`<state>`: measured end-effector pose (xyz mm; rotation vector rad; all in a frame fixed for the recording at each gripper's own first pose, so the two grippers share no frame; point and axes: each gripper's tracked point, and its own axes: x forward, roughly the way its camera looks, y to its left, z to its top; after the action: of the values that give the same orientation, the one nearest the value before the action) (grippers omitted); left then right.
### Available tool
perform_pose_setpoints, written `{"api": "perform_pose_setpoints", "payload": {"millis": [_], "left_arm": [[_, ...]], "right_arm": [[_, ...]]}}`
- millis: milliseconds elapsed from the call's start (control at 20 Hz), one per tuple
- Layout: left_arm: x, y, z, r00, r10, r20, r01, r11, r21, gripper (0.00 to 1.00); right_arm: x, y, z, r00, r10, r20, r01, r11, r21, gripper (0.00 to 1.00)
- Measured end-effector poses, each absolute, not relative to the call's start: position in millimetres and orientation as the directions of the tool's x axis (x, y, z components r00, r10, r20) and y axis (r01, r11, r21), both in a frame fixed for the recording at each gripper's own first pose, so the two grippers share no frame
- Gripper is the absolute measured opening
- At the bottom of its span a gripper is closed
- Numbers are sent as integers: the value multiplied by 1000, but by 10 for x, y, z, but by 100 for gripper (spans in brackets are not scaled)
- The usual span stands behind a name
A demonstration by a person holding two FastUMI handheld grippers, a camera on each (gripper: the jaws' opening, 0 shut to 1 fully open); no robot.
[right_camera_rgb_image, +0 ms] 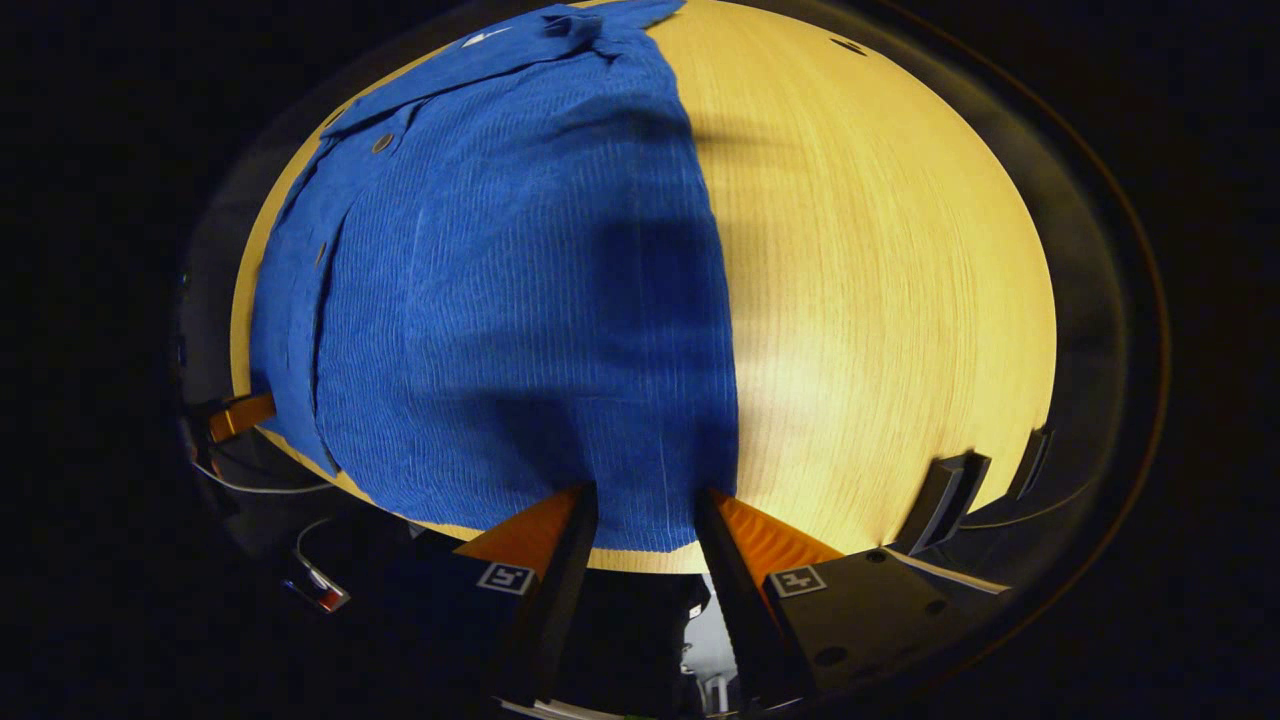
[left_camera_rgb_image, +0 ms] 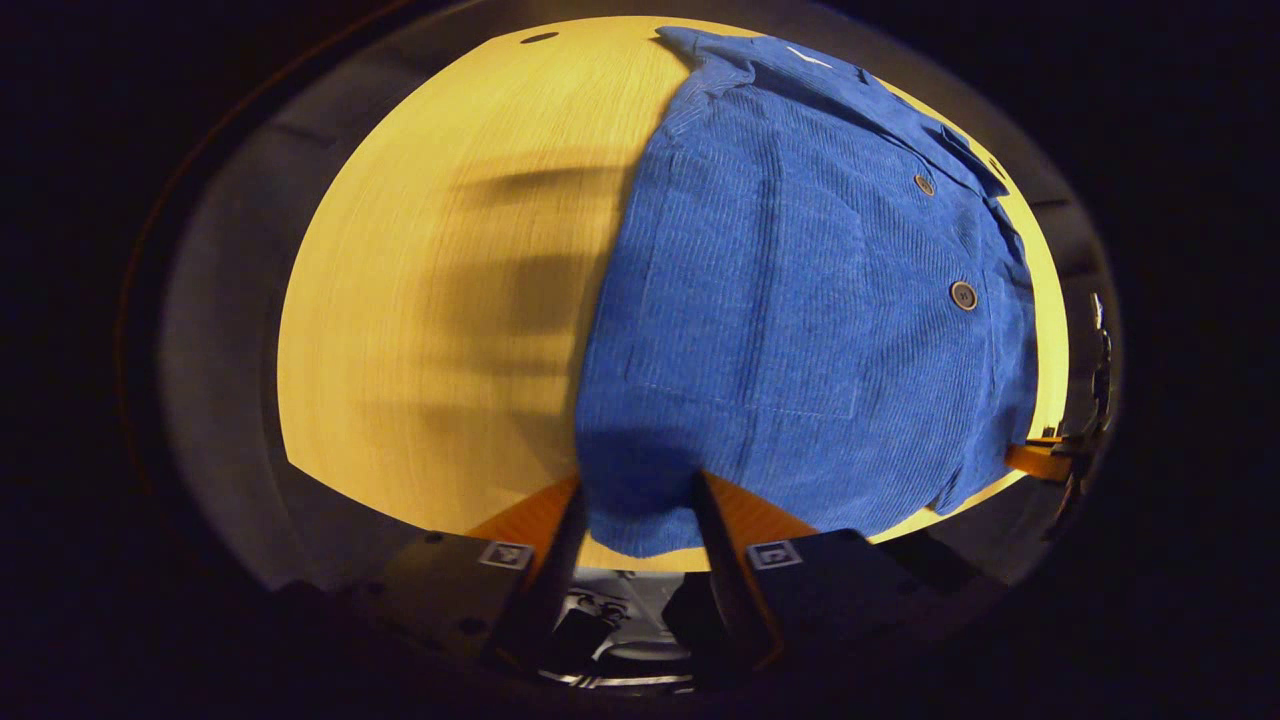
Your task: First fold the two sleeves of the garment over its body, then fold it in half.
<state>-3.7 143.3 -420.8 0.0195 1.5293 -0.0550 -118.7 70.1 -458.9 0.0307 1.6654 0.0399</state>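
A blue corduroy shirt lies flat on the wooden table, buttons up and collar at the far end. In the left gripper view, my left gripper is open at the near hem, with one hem corner lying between its fingers. In the right gripper view, the shirt spreads to the left, and my right gripper is open over the other hem corner, cloth between its fingers. Each view catches part of the other gripper along the hem: the right gripper and the left gripper. No sleeve sticks out sideways.
Bare tabletop stretches beside the shirt on each outer side. A small hole marks the table's far part. A black bracket stands at the near table edge on the right. Cables hang below the edge.
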Motion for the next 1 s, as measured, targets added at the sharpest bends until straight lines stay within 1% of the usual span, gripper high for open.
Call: {"api": "perform_pose_setpoints", "payload": {"millis": [50, 150, 200, 250, 300, 350, 400, 450, 550, 650, 750, 850, 950, 1000], "left_arm": [[-26, 1360, -4219, 54, -35, -998, 72, 997, -32, 50], [-22, 1305, -4236, 81, -15, -997, 116, 993, -5, 20], [-29, 1287, -4240, 102, -25, -994, 143, 990, -10, 5], [-39, 1249, -4236, 92, -60, -994, 140, 989, -47, 0], [-94, 1159, -4234, 65, -159, -985, 147, 978, -148, 0], [-100, 1141, -4218, 67, -183, -981, 139, 975, -173, 0], [-108, 1154, -4205, 73, -185, -980, 139, 975, -174, 0], [-93, 1147, -4184, 82, -197, -977, 141, 973, -185, 0], [-70, 1119, -4079, 99, -234, -967, 141, 966, -219, 0], [-39, 1120, -3985, 120, -248, -961, 146, 962, -230, 0], [29, 1128, -3832, 151, -253, -956, 157, 960, -230, 0], [85, 1109, -3628, 185, -280, -942, 174, 953, -249, 0], [200, 1021, -3413, 234, -312, -921, 206, 942, -267, 0], [270, 964, -3256, 273, -335, -902, 234, 932, -275, 0]], "right_arm": [[-1152, 743, -4618, -63, 74, -995, 39, 997, 71, 50], [-1160, 761, -4565, -78, 100, -992, 54, 994, 96, 11], [-1142, 764, -4573, -74, 115, -991, 80, 991, 109, 6], [-1123, 790, -4587, -68, 128, -990, 109, 987, 120, 5], [-1106, 788, -4564, -48, 138, -989, 95, 987, 133, 5], [-1124, 784, -4566, -32, 139, -990, 84, 987, 136, 5], [-1125, 796, -4558, -13, 142, -990, 95, 986, 140, 5], [-1142, 822, -4512, -16, 153, -988, 106, 983, 150, 5], [-1090, 874, -4393, 18, 172, -985, 126, 977, 172, 5], [-1001, 904, -4230, 53, 192, -980, 132, 971, 198, 5], [-851, 909, -4031, 105, 205, -973, 127, 968, 218, 5], [-694, 951, -3776, 164, 227, -960, 123, 961, 248, 5], [-511, 975, -3520, 220, 234, -947, 115, 958, 264, 5], [-391, 1005, -3370, 261, 235, -936, 110, 956, 271, 5]]}}
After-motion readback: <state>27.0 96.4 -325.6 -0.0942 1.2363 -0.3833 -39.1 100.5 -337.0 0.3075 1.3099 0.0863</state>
